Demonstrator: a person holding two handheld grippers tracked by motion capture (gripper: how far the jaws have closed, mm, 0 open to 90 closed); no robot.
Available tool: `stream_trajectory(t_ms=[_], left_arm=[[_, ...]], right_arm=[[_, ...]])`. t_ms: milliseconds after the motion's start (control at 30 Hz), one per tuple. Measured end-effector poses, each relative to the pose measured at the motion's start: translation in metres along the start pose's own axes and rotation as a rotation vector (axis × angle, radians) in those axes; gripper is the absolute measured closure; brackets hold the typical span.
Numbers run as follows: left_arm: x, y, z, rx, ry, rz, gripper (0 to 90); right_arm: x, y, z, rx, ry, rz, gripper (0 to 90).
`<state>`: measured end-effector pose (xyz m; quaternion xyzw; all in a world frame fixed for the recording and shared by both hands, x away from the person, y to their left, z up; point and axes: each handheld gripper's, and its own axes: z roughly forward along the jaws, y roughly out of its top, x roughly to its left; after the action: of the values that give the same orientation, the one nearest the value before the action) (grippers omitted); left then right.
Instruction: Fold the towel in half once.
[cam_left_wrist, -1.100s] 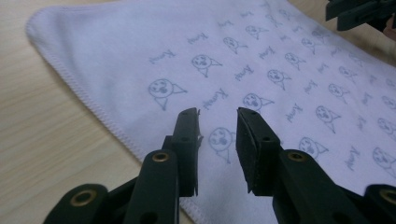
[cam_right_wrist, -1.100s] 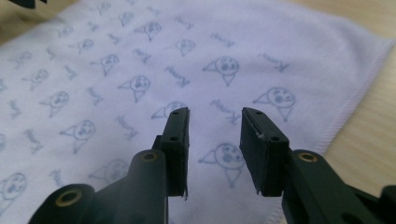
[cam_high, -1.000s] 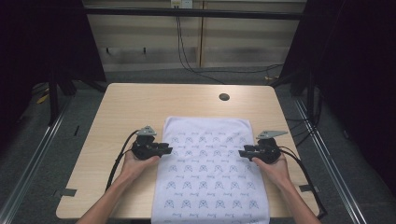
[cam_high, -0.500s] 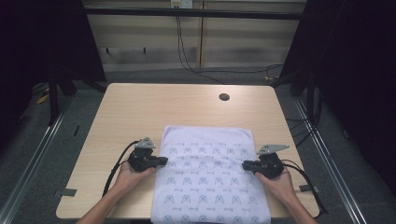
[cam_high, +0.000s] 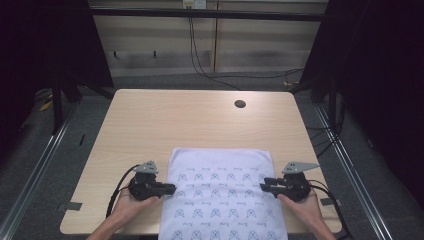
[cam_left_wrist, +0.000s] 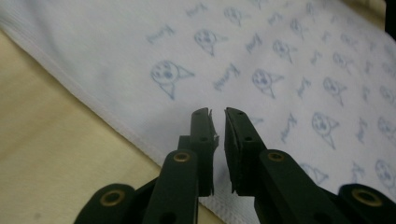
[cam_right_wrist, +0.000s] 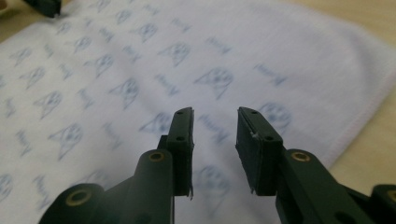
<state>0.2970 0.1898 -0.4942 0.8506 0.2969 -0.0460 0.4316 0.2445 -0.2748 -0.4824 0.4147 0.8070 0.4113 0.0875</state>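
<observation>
towel (cam_high: 225, 200) near edge cut off — print blurred

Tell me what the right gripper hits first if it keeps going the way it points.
Most likely the towel. The right gripper points inward over the towel's right edge, jaws parted with nothing between them. In the right gripper view printed cloth lies ahead, with the left gripper beyond its far edge. Its height above the cloth is unclear.

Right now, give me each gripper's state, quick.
Left gripper: slightly open, just been opening, empty, over the towel.
Right gripper: open, just been opening, empty.
</observation>
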Motion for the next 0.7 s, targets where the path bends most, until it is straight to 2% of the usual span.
stream_trajectory(t_ms=[100,167,200,267,333,367,400,467,533,600,700], left_arm=[[0.008,0.01,-0.006,-0.044,0.053,-0.005,77.7],[0.013,0.017,-0.006,-0.06,0.086,0.01,75.8],[0.017,0.021,-0.006,-0.059,0.085,0.013,74.9],[0.026,0.031,-0.004,-0.069,0.108,0.008,70.4],[0.032,0.042,0.0,-0.071,0.106,0.01,64.1],[0.036,0.053,0.005,-0.064,0.098,0.009,63.5],[0.038,0.055,0.006,-0.068,0.093,0.012,61.8],[0.046,0.061,0.009,-0.107,0.105,-0.019,60.5],[0.051,0.063,0.012,-0.092,0.132,-0.022,59.2],[0.056,0.062,0.014,-0.091,0.124,-0.035,57.8],[0.063,0.059,0.017,-0.075,0.137,-0.037,58.0]], right_arm=[[-0.016,0.012,0.004,-0.018,-0.049,-0.005,64.5],[-0.027,0.019,0.008,-0.028,-0.073,0.007,64.3],[-0.032,0.023,0.01,-0.027,-0.081,0.002,64.0],[-0.044,0.032,0.014,-0.042,-0.11,0.024,63.4],[-0.051,0.041,0.018,-0.025,-0.128,0.021,62.1],[-0.055,0.045,0.02,-0.027,-0.139,0.017,62.0],[-0.059,0.052,0.022,-0.046,-0.139,0.033,61.9],[-0.062,0.054,0.024,-0.071,-0.142,0.045,61.7],[-0.065,0.052,0.028,-0.077,-0.136,0.053,61.4],[-0.07,0.048,0.034,-0.045,-0.164,0.047,60.5],[-0.077,0.043,0.038,-0.027,-0.167,0.059,59.5]])
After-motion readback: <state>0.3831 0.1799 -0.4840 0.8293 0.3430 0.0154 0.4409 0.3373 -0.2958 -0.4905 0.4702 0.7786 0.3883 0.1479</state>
